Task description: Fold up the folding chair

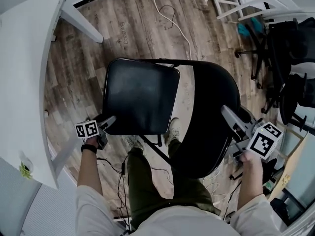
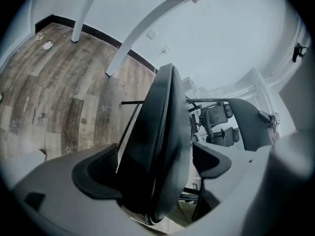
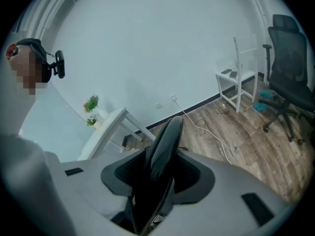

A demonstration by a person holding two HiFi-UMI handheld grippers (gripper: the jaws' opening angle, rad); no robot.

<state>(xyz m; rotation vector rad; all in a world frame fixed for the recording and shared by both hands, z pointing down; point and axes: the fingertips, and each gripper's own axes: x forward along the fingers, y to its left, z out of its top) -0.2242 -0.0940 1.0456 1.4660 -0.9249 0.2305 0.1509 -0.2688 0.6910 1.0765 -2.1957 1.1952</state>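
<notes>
Right gripper point(image 3: 160, 171) first: I have its jaws partly closed, with both pads clamped on the rim of the black curved backrest point(image 1: 216, 102). My left gripper point(image 2: 152, 168) is spread wide and straddles the near edge of the black padded seat point(image 1: 140, 95). A gap shows between the seat and one pad, so it has no squeeze on it. Both parts belong to the black metal folding chair point(image 1: 197, 146), which stands on the wood-plank floor point(image 1: 123, 18) right in front of the olive-trousered legs point(image 1: 147, 181), its seat and backrest spread apart. A white table point(image 1: 24, 58) flanks it on the left. Black office chairs point(image 1: 290, 48) crowd the far right, and a white cable point(image 1: 179, 28) trails across the boards beyond.
</notes>
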